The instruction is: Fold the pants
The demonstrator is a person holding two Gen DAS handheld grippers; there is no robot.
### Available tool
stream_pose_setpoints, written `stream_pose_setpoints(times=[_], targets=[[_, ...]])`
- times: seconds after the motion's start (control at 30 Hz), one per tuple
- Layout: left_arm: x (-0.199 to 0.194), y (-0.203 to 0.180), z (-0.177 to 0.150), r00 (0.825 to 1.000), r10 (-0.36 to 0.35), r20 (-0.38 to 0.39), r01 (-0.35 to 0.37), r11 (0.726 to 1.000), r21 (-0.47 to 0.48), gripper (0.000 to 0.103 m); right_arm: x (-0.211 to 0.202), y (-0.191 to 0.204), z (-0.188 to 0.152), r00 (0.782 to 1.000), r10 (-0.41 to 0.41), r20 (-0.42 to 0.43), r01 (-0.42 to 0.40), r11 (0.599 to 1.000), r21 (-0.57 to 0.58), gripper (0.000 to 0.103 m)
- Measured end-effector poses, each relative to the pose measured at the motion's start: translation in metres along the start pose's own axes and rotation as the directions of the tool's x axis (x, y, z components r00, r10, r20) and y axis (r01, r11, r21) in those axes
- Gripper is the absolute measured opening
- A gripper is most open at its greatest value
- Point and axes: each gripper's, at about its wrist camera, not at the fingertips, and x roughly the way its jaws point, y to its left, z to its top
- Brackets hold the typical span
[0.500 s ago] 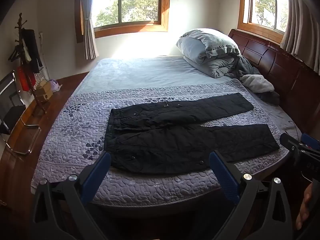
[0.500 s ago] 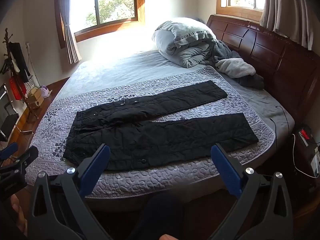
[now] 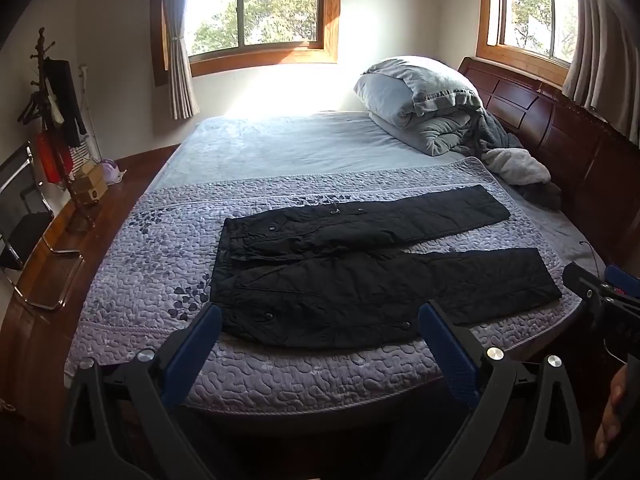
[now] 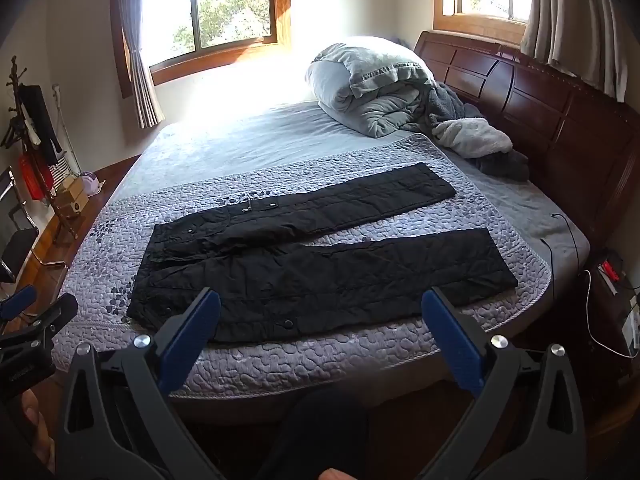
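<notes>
Black quilted pants (image 3: 360,268) (image 4: 312,256) lie flat and unfolded on the purple quilt (image 3: 160,264) (image 4: 320,356), waistband to the left, both legs stretched to the right and spread apart. My left gripper (image 3: 318,320) hovers open above the near edge of the bed, short of the pants' near hem, nothing between its blue pads (image 3: 192,356). My right gripper (image 4: 320,308) is also open and empty, held back from the near leg. Each gripper shows at the edge of the other's view: the right gripper (image 3: 600,300), the left gripper (image 4: 36,320).
A rolled grey duvet (image 4: 368,84) and crumpled blankets (image 4: 472,140) sit at the wooden headboard (image 4: 560,120) on the right. A coat rack (image 3: 52,120), a chair (image 3: 24,224) and boxes stand on the floor left. Cables (image 4: 568,240) hang at the bed's right corner.
</notes>
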Motion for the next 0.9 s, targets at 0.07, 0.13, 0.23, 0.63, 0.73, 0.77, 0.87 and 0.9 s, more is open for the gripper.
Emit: stream_pose_setpoints(times=[0.07, 0.13, 0.23, 0.63, 0.73, 0.77, 0.87, 0.9], targets=[[-0.0011, 0.0006, -0.0035, 1.0, -0.001, 0.002, 0.001, 1.0, -0.001, 0.1, -0.0024, 0.0043, 0.0006, 1.0, 0.006, 0.004, -0.006, 1.0, 0.002, 0.101], [-0.0018, 0.0013, -0.0043, 1.0, -0.002, 0.003, 0.002, 1.0, -0.001, 0.1, -0.0021, 0.0052, 0.0007, 1.0, 0.004, 0.005, -0.004, 1.0, 0.002, 0.101], [-0.0018, 0.0009, -0.0039, 1.0, 0.001, 0.001, -0.001, 1.0, -0.001, 0.1, -0.0026, 0.0023, 0.0013, 1.0, 0.007, 0.006, -0.007, 1.0, 0.001, 0.101], [-0.0018, 0.0018, -0.0023, 1.0, 0.004, -0.003, -0.004, 1.0, 0.0, 0.099, -0.0026, 0.0011, 0.0009, 1.0, 0.009, 0.006, -0.009, 1.0, 0.003, 0.101], [-0.0015, 0.0011, -0.0025, 1.0, 0.005, -0.001, -0.005, 1.0, 0.004, 0.1, -0.0022, 0.0006, 0.0005, 1.0, 0.009, 0.007, -0.009, 1.0, 0.001, 0.101], [-0.0005, 0.0006, -0.0028, 1.0, 0.006, -0.002, -0.006, 1.0, 0.004, 0.1, -0.0019, 0.0006, 0.0005, 1.0, 0.009, 0.007, -0.009, 1.0, 0.002, 0.101], [0.001, -0.0002, -0.0027, 1.0, 0.007, -0.005, -0.007, 1.0, 0.004, 0.1, -0.0015, -0.0006, 0.0001, 1.0, 0.009, 0.004, -0.009, 1.0, 0.007, 0.101], [0.001, 0.0, -0.0028, 1.0, 0.007, -0.004, -0.007, 1.0, 0.004, 0.1, -0.0011, -0.0003, -0.0006, 1.0, 0.009, 0.003, -0.009, 1.0, 0.007, 0.101]])
